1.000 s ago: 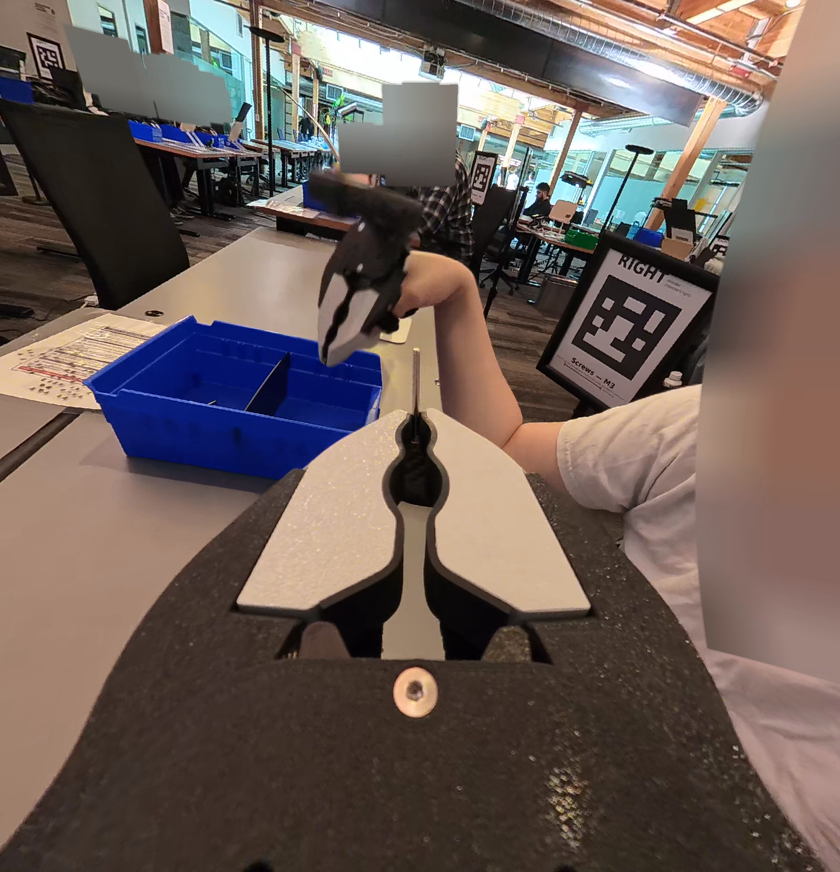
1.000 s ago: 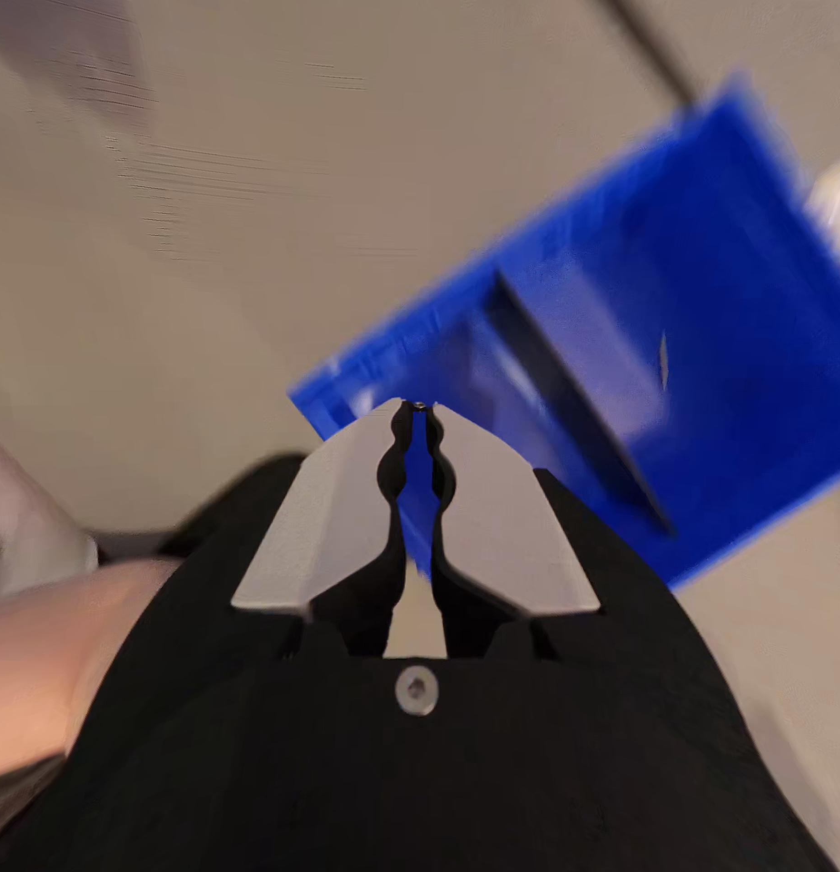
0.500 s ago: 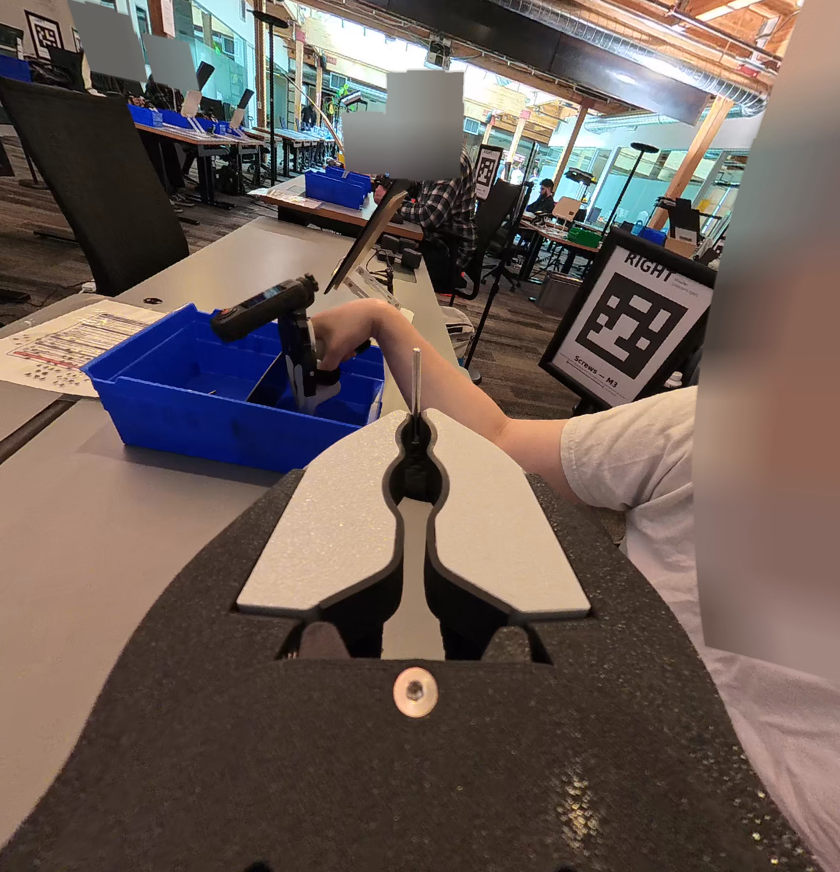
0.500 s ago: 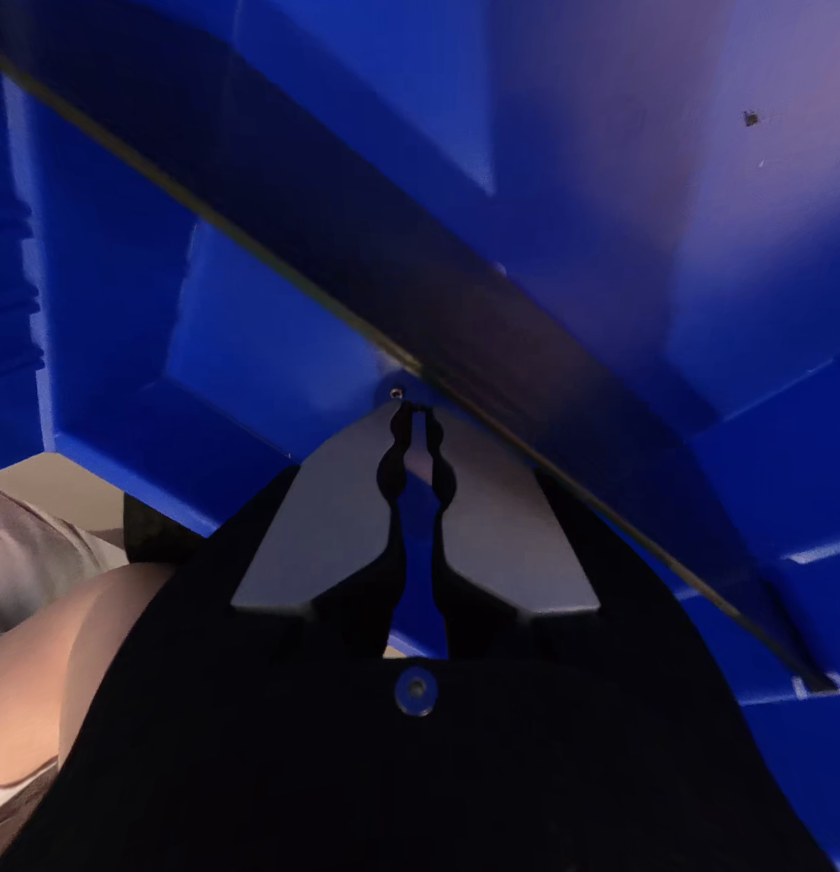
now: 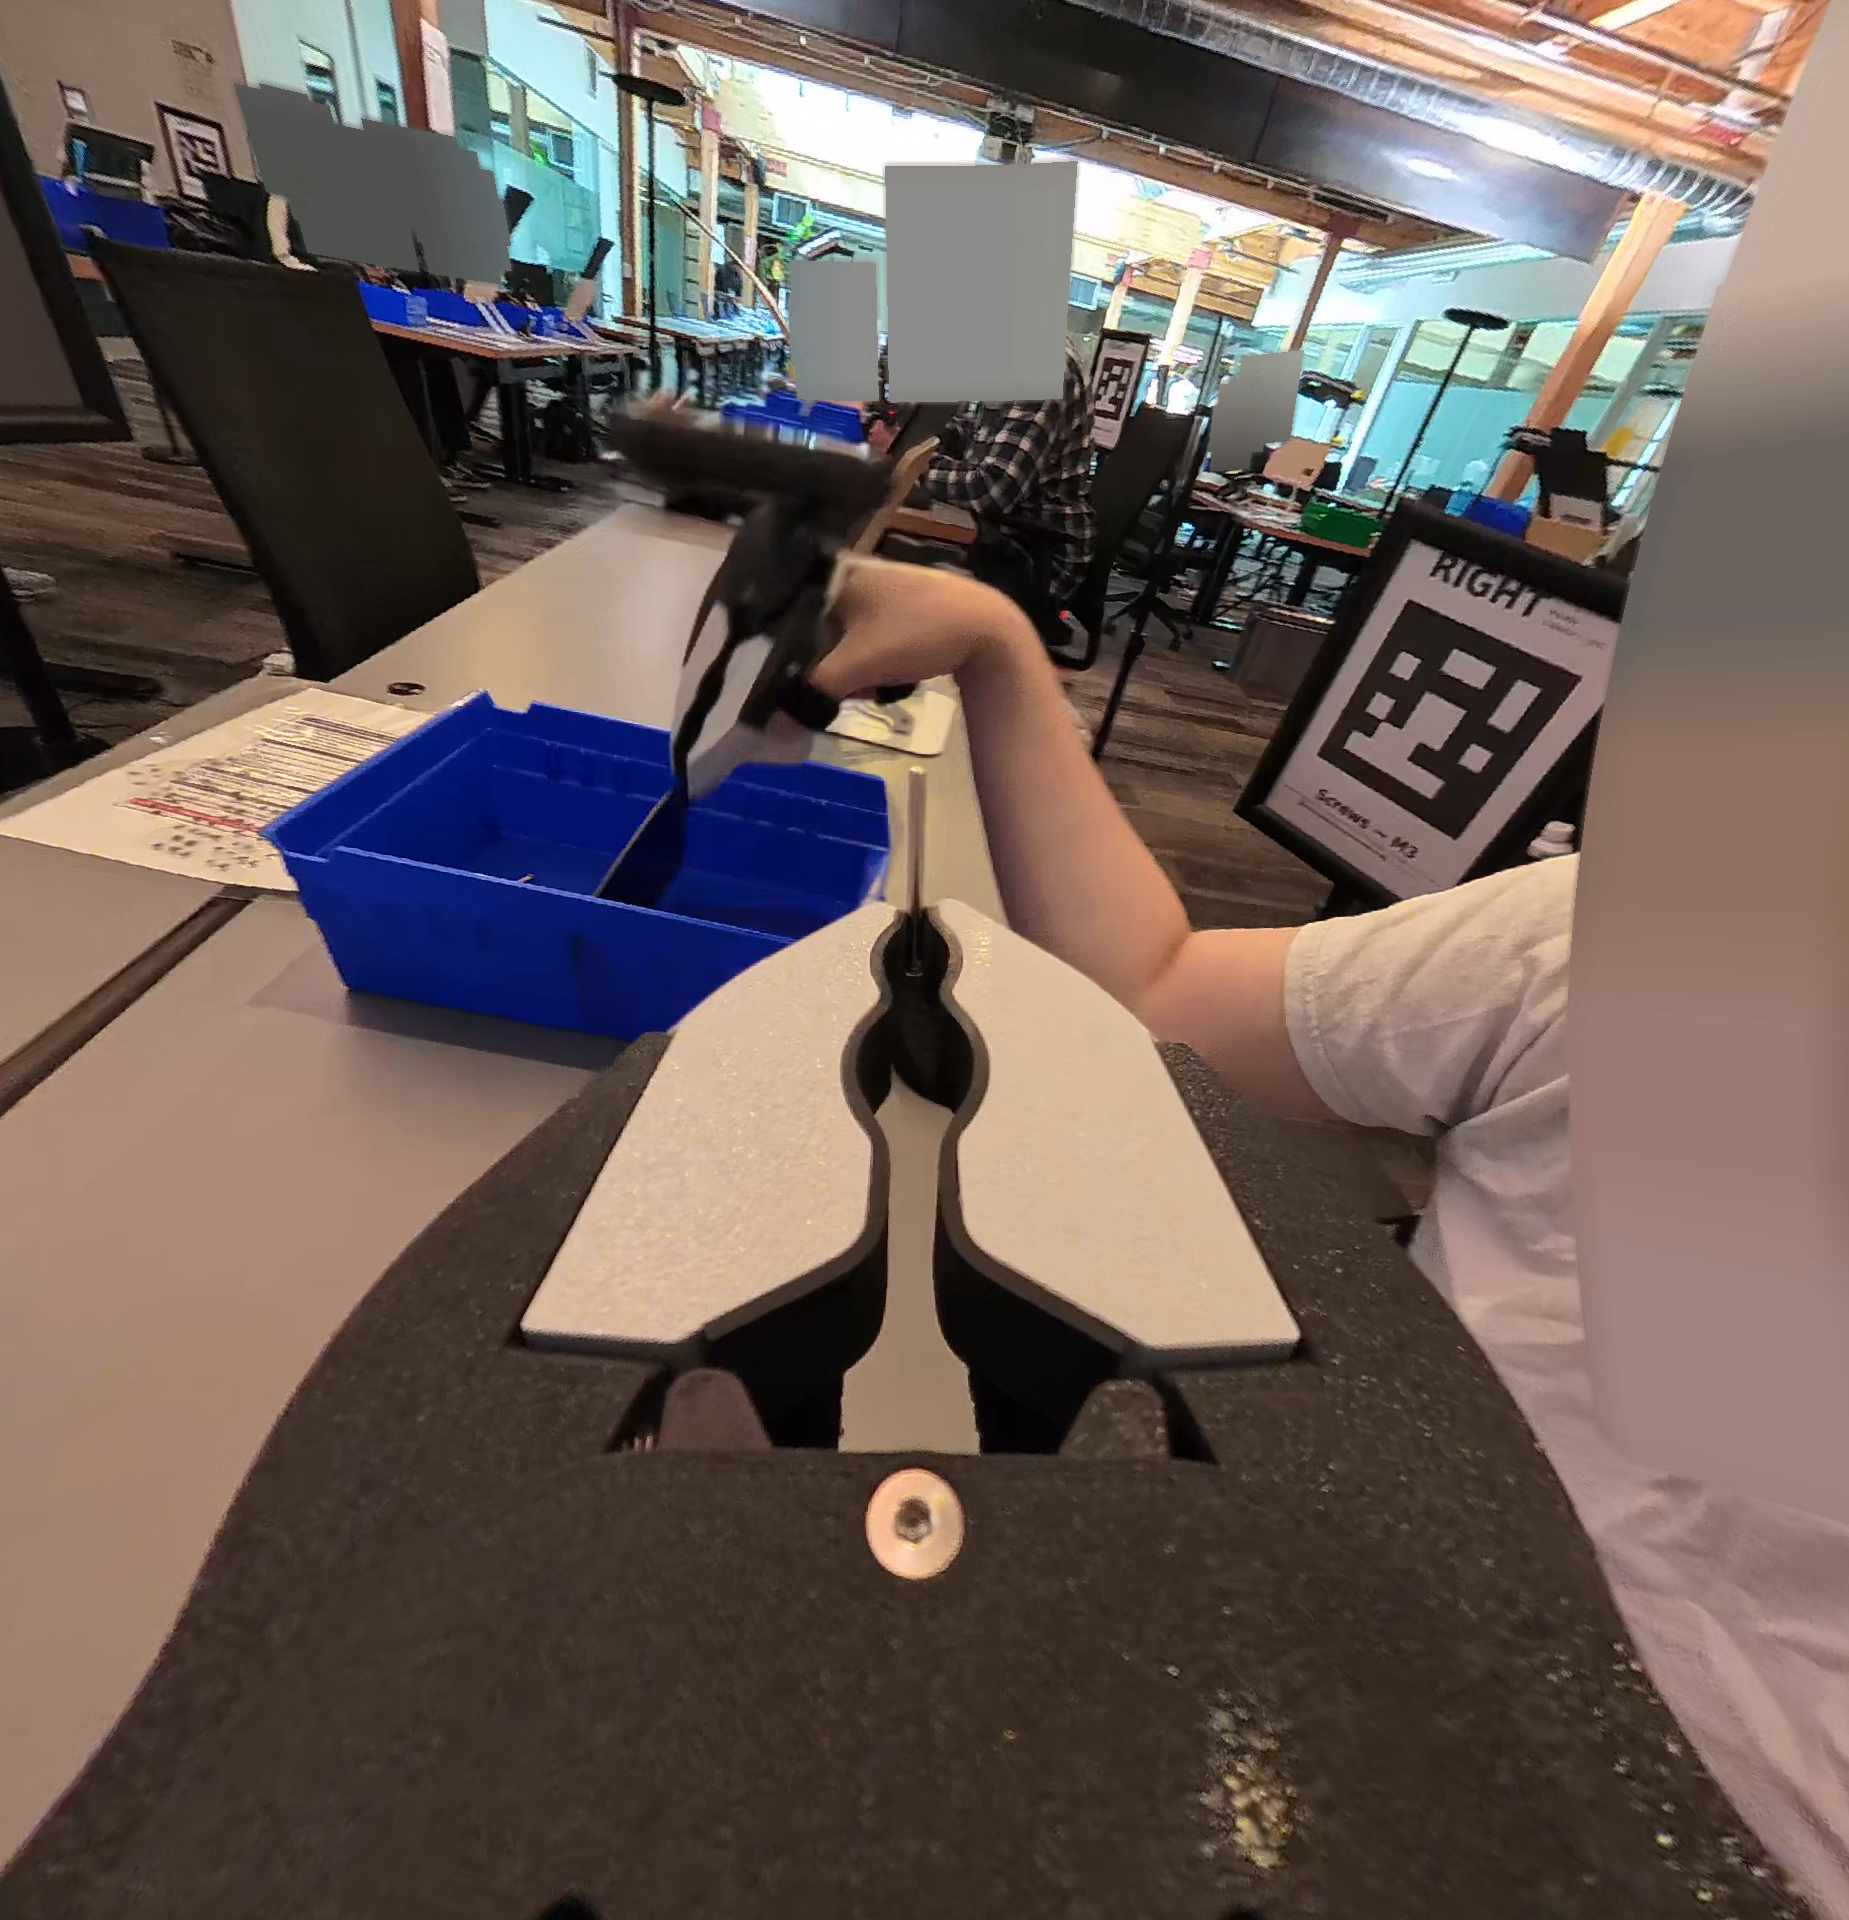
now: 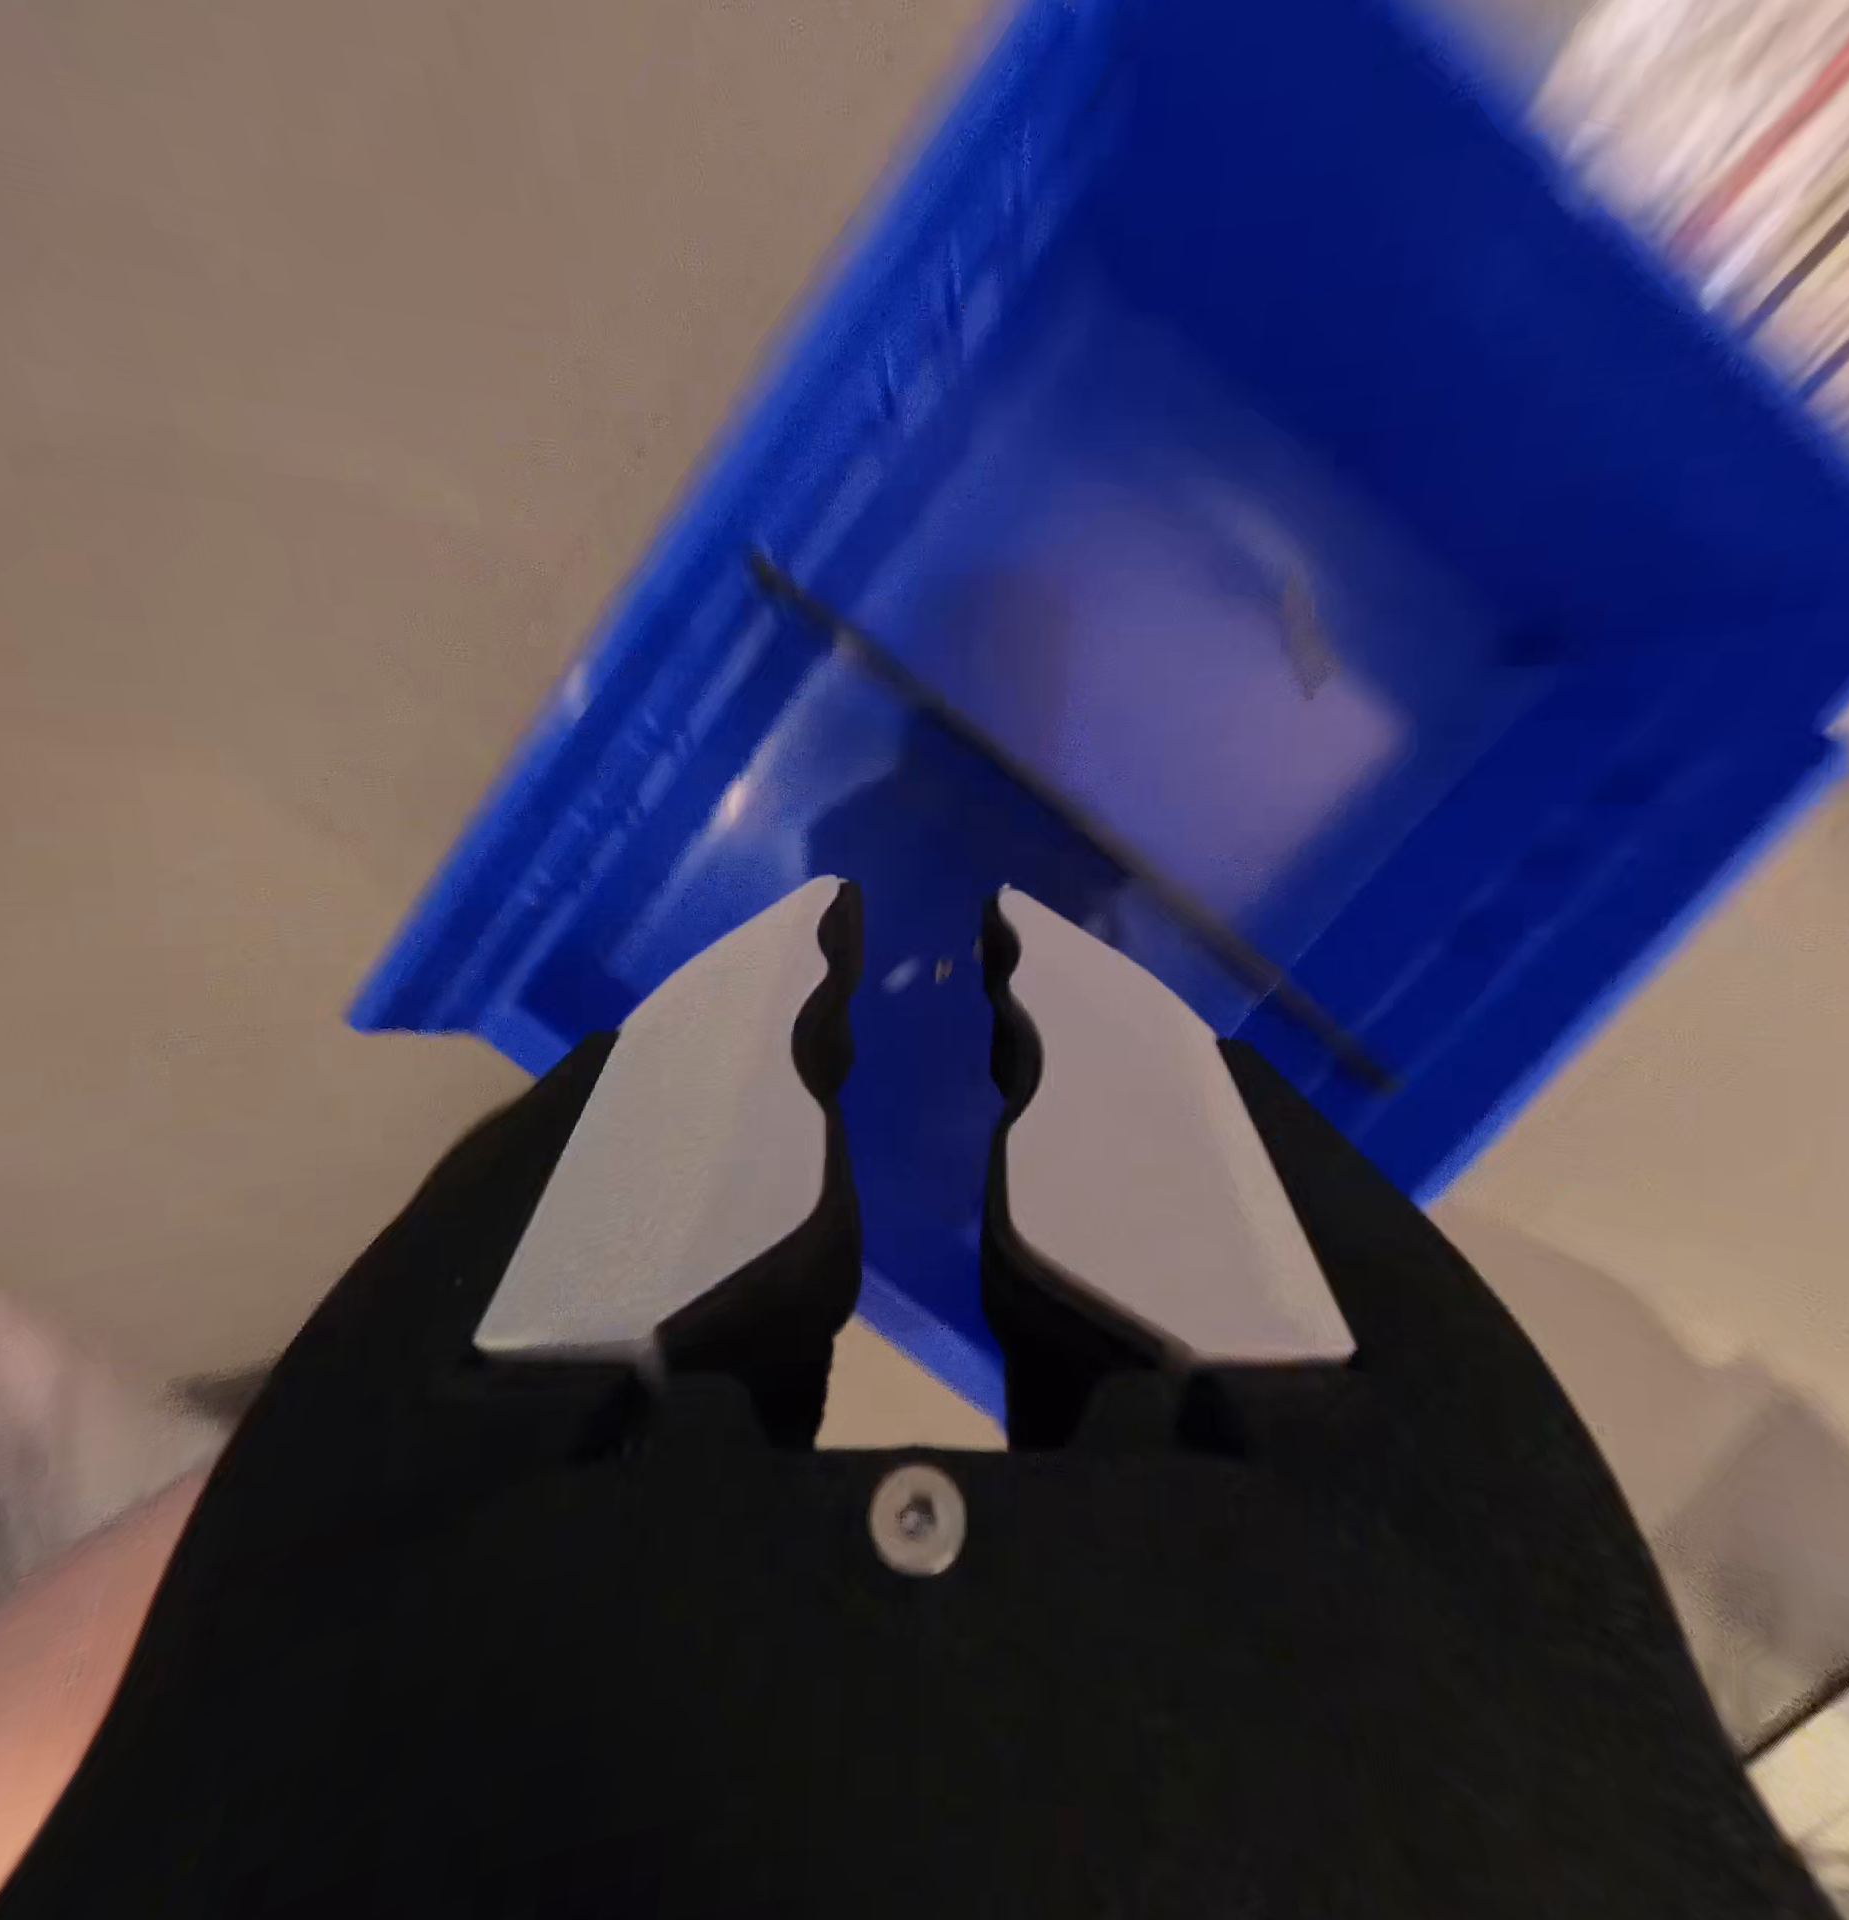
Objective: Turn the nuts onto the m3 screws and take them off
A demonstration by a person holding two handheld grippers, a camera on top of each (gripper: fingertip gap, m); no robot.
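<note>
My left gripper is shut on a long thin M3 screw that stands upright out of its tips. My right gripper is open and empty, held above the near compartment of the blue divided bin. Small bright specks, likely nuts, lie on the bin floor between its fingers; the view is blurred. A thin screw-like piece lies in the far compartment. In the left wrist view the right gripper hangs tips-down over the bin, ahead and left of the screw.
A printed paper sheet lies left of the bin. A framed sign with a square code stands at the right. A small white tray sits behind the bin. The person's forearm crosses right of the screw. A black chair stands behind. Spacing between my two grippers at the tips: around 35 cm. The thin screw-like piece is closer to my right gripper, around 20 cm from its tips; the left tips are 50 cm off.
My right gripper dipped into the bin nearly shut, then opened and rose out above it. My left gripper and its screw have stayed still.
</note>
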